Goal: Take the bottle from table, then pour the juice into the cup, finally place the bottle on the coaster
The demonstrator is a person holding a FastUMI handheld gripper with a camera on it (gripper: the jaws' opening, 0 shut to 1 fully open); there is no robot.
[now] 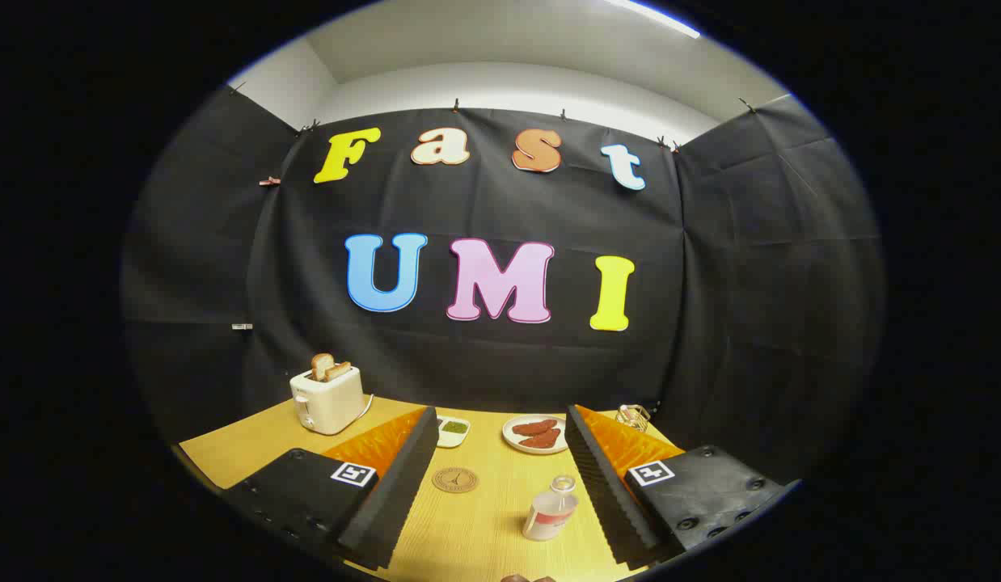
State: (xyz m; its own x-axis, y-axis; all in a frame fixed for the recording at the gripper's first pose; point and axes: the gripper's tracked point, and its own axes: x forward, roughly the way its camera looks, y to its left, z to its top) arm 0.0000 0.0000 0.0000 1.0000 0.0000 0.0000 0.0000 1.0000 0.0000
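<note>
Hand-held gripper [500, 453] spread wide, grasping nothing; bottle [551, 509] between fingers; coaster [455, 479], sausage plate [535, 434] beyond.

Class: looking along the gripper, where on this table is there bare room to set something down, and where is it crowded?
Bare wood lies between the open gripper fingers, bordered by coaster and bottle; more lies in front of the toaster. The far edge is crowded: small dish, plate.
</note>
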